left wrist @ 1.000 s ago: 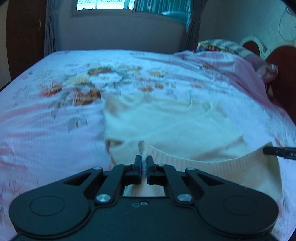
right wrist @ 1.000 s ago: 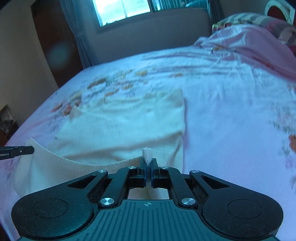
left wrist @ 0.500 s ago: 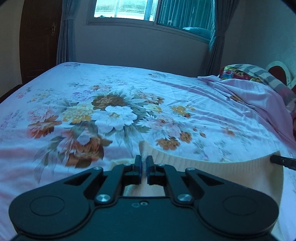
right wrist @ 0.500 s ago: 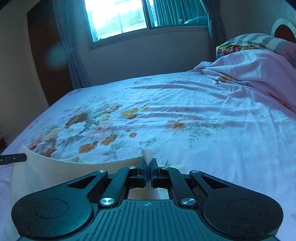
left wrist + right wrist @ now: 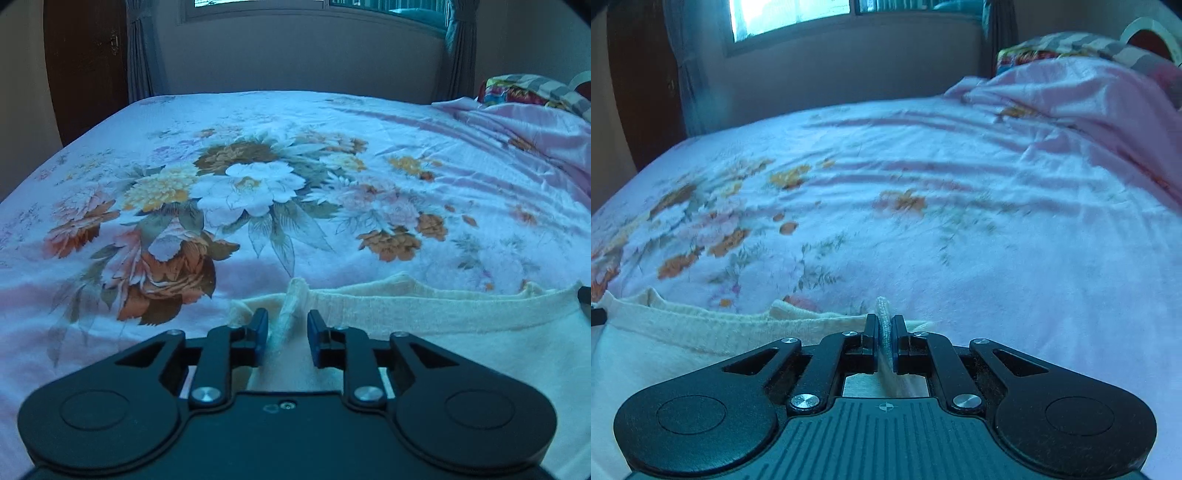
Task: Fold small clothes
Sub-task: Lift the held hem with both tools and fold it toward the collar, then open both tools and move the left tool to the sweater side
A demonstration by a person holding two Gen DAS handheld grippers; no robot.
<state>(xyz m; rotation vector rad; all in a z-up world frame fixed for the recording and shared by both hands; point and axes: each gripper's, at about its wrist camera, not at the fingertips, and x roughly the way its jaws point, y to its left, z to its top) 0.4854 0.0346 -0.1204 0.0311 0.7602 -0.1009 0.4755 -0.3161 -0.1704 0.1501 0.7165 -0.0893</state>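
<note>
A cream knitted garment (image 5: 461, 332) lies folded over on the floral bedsheet (image 5: 258, 177), its ribbed edge running across the near part of both views. My left gripper (image 5: 283, 325) is low over the garment's left corner; its jaws are opening, and a pinched ridge of cream fabric stands loose between the blue pads without touching them. My right gripper (image 5: 884, 328) is shut on the garment's (image 5: 683, 350) right corner, a thin fold of knit squeezed between its pads. The right gripper's tip shows at the far right edge of the left wrist view.
A rumpled pink blanket (image 5: 1071, 110) and a striped pillow (image 5: 535, 88) lie at the far right of the bed. A dark wooden door (image 5: 85, 70) stands at the far left, and a curtained window (image 5: 790, 18) is in the far wall.
Both grippers carried the garment's ribbed edge forward over its other half and down onto the bed. The left jaws have parted and let go of the fabric; the right stays shut.
</note>
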